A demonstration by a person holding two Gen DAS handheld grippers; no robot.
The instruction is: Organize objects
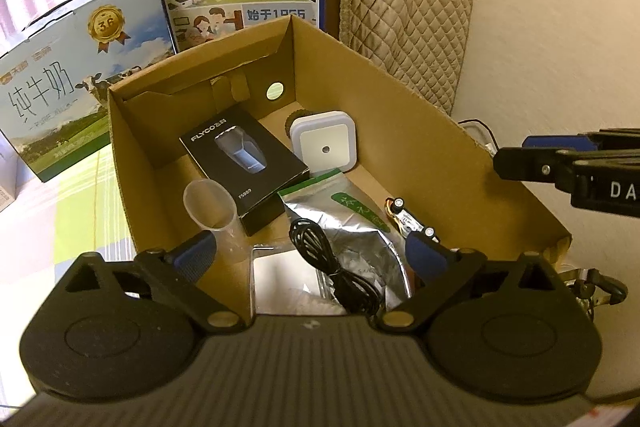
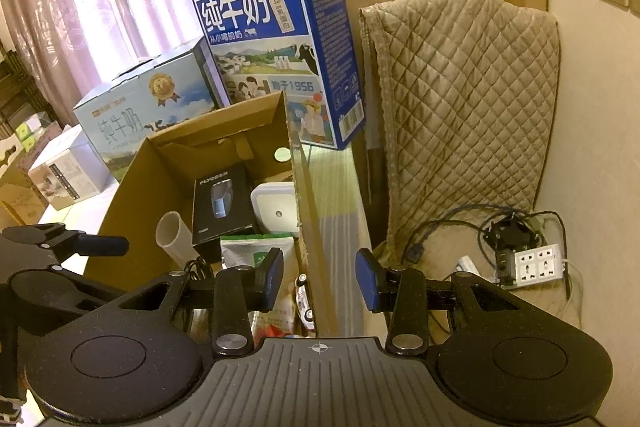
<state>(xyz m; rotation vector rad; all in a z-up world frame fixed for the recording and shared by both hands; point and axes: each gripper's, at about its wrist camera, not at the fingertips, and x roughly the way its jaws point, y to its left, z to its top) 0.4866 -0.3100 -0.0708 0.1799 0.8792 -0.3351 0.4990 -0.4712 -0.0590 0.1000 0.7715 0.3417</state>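
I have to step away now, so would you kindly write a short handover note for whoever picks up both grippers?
Left gripper: jaws open, empty, over the near end of the cardboard box.
Right gripper: jaws open, empty, straddling the box's right wall.
In the box: black shaver box, white night light, clear plastic cup, foil pouch, black cable, small toy car.
Done: these six are inside.
Left: I cannot see any loose items outside the box; check the table before finishing.
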